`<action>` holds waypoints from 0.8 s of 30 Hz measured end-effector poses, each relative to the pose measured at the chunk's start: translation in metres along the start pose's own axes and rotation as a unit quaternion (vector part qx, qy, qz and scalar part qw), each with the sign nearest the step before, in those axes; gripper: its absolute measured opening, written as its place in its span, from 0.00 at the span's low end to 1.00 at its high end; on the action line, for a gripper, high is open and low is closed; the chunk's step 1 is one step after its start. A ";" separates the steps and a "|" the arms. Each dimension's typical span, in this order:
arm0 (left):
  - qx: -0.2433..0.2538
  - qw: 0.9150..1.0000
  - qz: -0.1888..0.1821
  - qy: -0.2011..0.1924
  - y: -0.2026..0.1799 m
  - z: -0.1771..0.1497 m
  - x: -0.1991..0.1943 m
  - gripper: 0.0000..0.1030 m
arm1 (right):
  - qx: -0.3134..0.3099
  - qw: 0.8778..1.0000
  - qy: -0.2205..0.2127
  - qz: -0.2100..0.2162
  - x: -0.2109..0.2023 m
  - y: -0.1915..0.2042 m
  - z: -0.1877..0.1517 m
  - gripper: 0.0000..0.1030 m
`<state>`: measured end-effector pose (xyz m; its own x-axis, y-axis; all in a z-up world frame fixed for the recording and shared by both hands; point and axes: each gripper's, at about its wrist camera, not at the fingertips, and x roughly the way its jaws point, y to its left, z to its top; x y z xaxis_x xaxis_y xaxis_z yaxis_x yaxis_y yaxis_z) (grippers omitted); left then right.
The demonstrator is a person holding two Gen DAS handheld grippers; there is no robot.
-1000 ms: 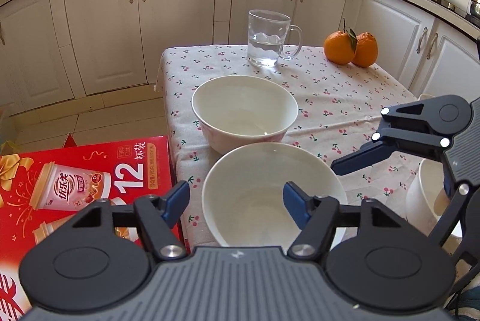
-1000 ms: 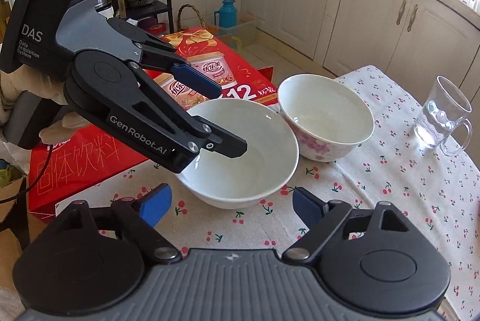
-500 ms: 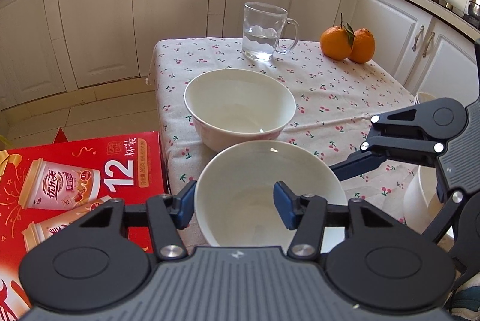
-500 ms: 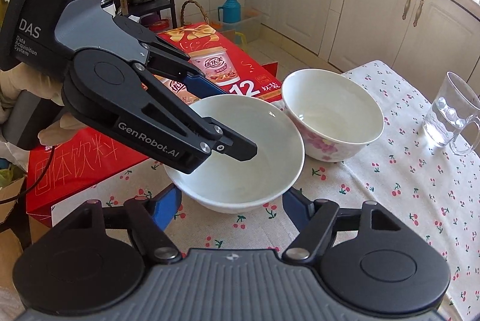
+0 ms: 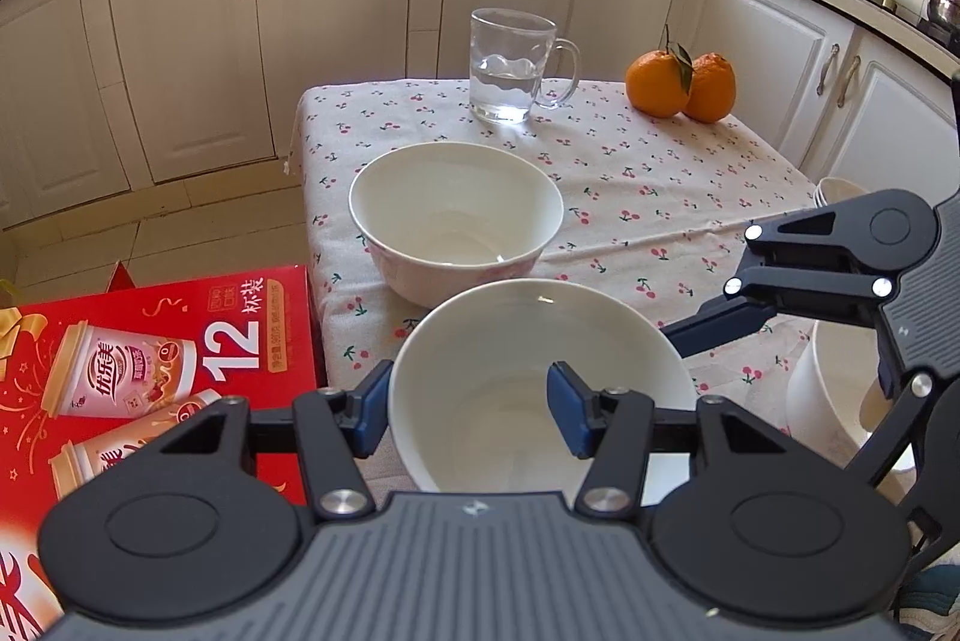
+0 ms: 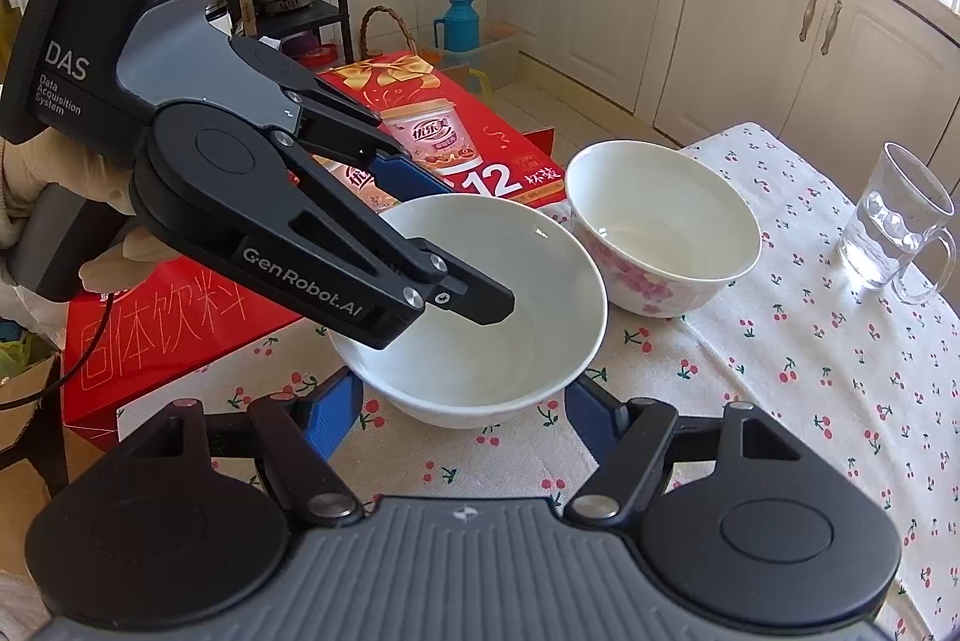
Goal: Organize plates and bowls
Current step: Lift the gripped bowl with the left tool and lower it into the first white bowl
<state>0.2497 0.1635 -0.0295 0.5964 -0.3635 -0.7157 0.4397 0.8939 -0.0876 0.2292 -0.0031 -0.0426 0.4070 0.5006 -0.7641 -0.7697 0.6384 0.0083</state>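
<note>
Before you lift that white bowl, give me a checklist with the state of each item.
1. Left gripper shut on the plain bowl, one finger inside its wall: ok.
2. Right gripper: jaws have just been closing, same bowl between them, pads seem against its sides: ok.
3. The plain bowl is empty: ok.
4. Flowered bowl upright, looks empty: ok.
5. Glass mug stands apart from both bowls: ok.

The white bowl [image 5: 528, 371] loses its near rim behind the left gripper [image 5: 471, 416]; beside that bowl, a paper cup [image 5: 834, 395] sits half hidden behind the right gripper [image 5: 708, 329].
</note>
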 end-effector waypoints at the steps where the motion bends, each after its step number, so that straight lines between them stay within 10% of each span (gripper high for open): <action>1: 0.001 1.000 -0.001 -0.001 -0.002 0.001 -0.001 0.52 | 0.001 1.000 -0.002 0.000 -0.003 0.000 -0.001 0.76; 24: 0.075 0.996 -0.030 -0.035 -0.095 0.022 -0.034 0.52 | 0.031 0.997 -0.048 -0.042 -0.096 -0.006 -0.047 0.76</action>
<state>0.2024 0.0853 0.0182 0.6092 -0.4382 -0.6609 0.5691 0.8220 -0.0205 0.1719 -0.0826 0.0001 0.5166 0.4961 -0.6979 -0.7006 0.7134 -0.0115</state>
